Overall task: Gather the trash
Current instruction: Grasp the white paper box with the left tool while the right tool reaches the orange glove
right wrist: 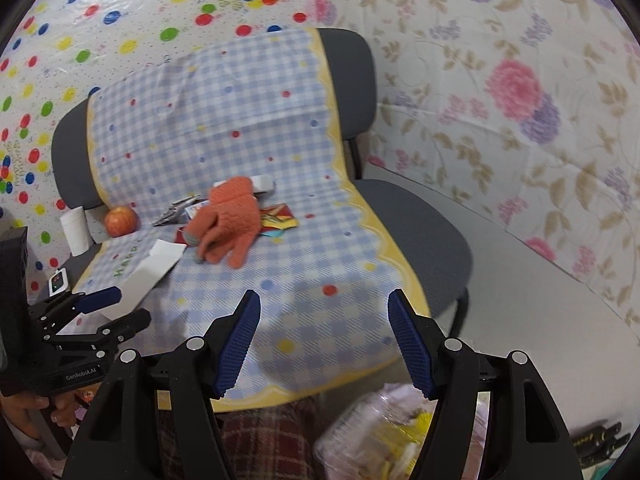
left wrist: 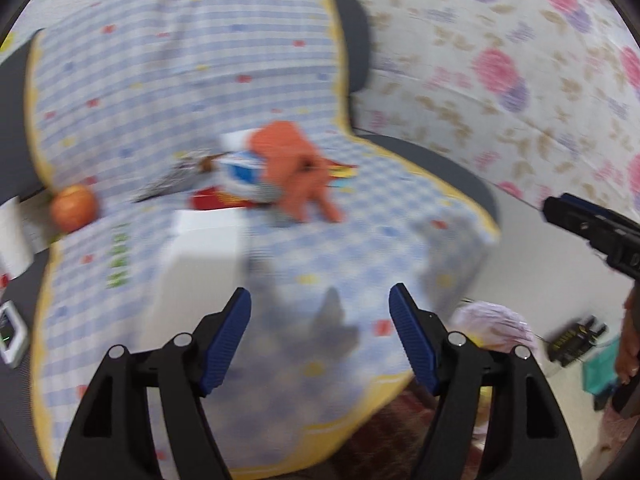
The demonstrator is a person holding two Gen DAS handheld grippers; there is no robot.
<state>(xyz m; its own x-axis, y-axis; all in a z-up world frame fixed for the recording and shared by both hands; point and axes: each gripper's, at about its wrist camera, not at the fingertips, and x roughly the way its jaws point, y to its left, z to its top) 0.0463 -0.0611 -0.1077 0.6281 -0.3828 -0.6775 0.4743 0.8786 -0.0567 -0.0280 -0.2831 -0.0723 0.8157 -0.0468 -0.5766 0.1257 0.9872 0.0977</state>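
- Left wrist view smeared by blur; details on the chair point(right wrist: 420, 216) hard to make out there.
- Hidden partly under the orange glove point(right wrist: 228, 220): colourful wrappers point(right wrist: 280, 218), a small blue-and-white box point(left wrist: 242, 174), a dark crinkled wrapper point(right wrist: 176, 212).
- White paper point(right wrist: 150, 276) lying on the checked cloth point(right wrist: 240, 120), its near end cut off by the left gripper point(right wrist: 112, 306).
- Apple point(right wrist: 121, 221) and paper roll point(right wrist: 75, 230) at the seat's far left edge.
- Clear bag point(right wrist: 372, 432) below the seat front, mostly blocked by the right gripper point(right wrist: 324, 340); yellow contents blurry.
- Readable: "GenRobot.AI" on the left gripper body; green "HAPP" on the cloth.
- Left gripper point(left wrist: 320, 340) spread wide, empty; right gripper likewise spread, empty.
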